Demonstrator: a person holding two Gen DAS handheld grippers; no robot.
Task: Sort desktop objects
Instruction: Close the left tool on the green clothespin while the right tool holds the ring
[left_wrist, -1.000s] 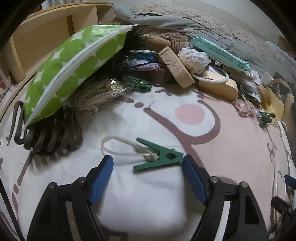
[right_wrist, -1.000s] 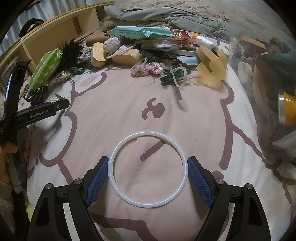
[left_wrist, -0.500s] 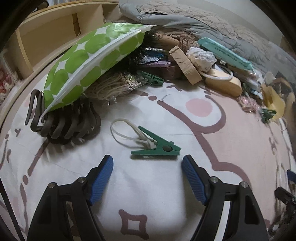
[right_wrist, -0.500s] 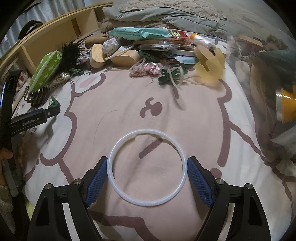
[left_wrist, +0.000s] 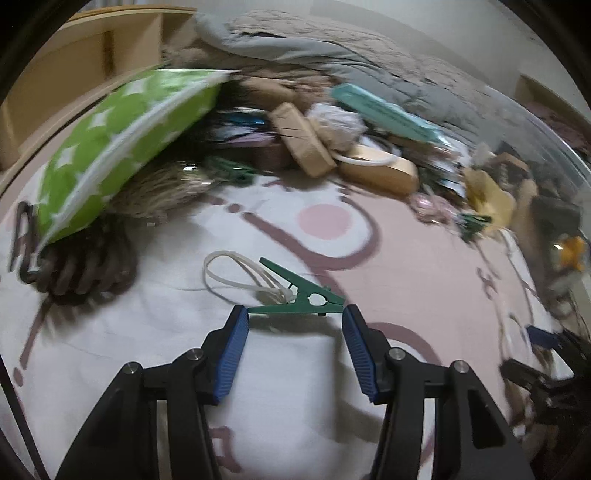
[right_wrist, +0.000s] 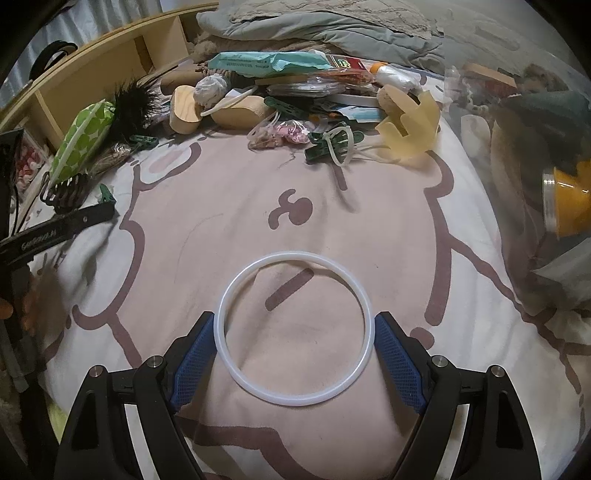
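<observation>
Scene: printed blanket (right_wrist: 192, 206) as work surface, clutter heap along its far edge, wooden shelf (right_wrist: 110, 70) behind left.

Big items first: green dotted pouch (left_wrist: 122, 147) leans over a bundle of dark hooks (left_wrist: 81, 266) at far left of the left wrist view. Wooden blocks (left_wrist: 373, 173) and a teal pack (left_wrist: 384, 114) sit in the heap.

Right gripper (right_wrist: 294, 339): jaws apart, white ring (right_wrist: 294, 334) lies flat on the blanket between them. Left pad touching or just short of the ring's rim, right pad just beside it. Not clamped.

Left gripper (left_wrist: 295, 325): jaws apart, narrower than a full spread. Green clothespin (left_wrist: 299, 299) with a white cord loop (left_wrist: 240, 273) tied on lies just ahead of the fingertips, on the blanket.

Key relation: the clothespin's long axis runs across the jaw line, roughly left-right, nearly spanning the gap tip to tip. Closing as is would pinch it end-on, likely to slip or pivot. Judgement: left gripper is the near one for the clothespin; needs a small push forward and probably a wrist turn so the pads meet its flat sides. Cord trails away to the far left, clear of the pads.

Left view is motion-blurred, so contact at the tips can't be confirmed.
</observation>
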